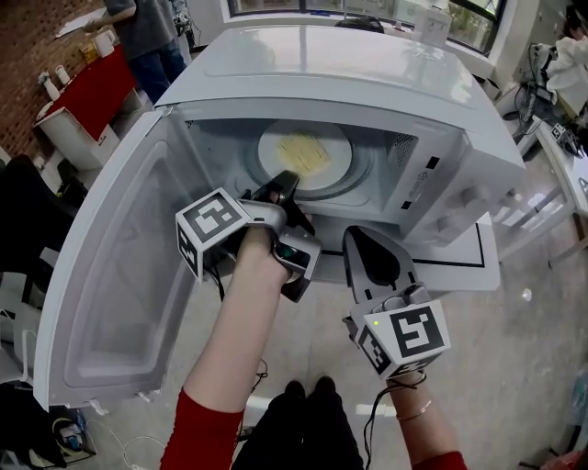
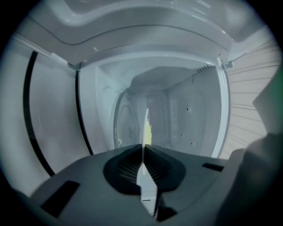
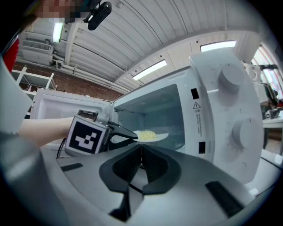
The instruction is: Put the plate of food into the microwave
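The white microwave (image 1: pixel 367 64) stands with its door (image 1: pixel 119 266) swung wide to the left. A white plate (image 1: pixel 303 156) with yellow food sits level inside the cavity, over the turntable. My left gripper (image 1: pixel 287 180) reaches into the opening and is shut on the plate's near rim. In the left gripper view the plate (image 2: pixel 145 126) shows edge-on between the jaws of my left gripper (image 2: pixel 143 149). My right gripper (image 1: pixel 360 237) hovers outside the opening, shut and empty. The right gripper view shows the plate (image 3: pixel 152 137), the left gripper (image 3: pixel 129 134) and my own right gripper (image 3: pixel 141 149).
The control panel with two knobs (image 3: pixel 232 75) is on the microwave's right side. The microwave rests on a white table (image 1: pixel 459 266). A person (image 1: pixel 138 27) stands beside a red table (image 1: pixel 92 92) at the back left. My shoes (image 1: pixel 308 390) are on the floor below.
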Demonstrator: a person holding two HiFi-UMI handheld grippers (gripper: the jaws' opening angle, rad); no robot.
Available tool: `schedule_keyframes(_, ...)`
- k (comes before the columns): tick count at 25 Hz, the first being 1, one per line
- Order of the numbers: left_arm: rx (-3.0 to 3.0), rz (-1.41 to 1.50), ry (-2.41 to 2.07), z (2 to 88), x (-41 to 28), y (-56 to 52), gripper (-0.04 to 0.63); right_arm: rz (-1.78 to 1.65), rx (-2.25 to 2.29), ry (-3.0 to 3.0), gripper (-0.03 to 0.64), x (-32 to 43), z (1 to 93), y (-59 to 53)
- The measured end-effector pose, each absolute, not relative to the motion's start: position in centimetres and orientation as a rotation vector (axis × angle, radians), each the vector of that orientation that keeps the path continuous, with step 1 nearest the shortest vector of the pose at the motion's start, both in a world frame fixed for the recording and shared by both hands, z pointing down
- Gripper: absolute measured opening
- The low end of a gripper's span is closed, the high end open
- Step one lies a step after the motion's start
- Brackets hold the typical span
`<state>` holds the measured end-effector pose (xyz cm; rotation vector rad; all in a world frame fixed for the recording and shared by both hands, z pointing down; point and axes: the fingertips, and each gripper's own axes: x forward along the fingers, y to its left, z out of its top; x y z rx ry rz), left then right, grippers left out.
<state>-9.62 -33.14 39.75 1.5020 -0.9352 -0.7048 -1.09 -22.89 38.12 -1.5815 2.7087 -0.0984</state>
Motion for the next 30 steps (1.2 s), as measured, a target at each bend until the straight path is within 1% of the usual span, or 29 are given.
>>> schedule_keyframes(19, 1.412, -0.608, -1.015, 39.7, -8.8, -36.5, 0.021, -0.087, -1.571, 2.714, 0.015, -1.1, 37.1, -23.7)
schedule_keyframes(23, 1.395, -0.595, -1.036, 39.7, -8.9, -36.6, 0.038, -0.093, -1.568, 2.711, 0.015, -1.3, 36.8, -23.6)
schedule_keyframes(30, 1.407, -0.532, -1.070, 39.7, -8.9, -36.9, 0.044, -0.108, -1.570, 2.713, 0.015, -1.5, 36.9, -23.6)
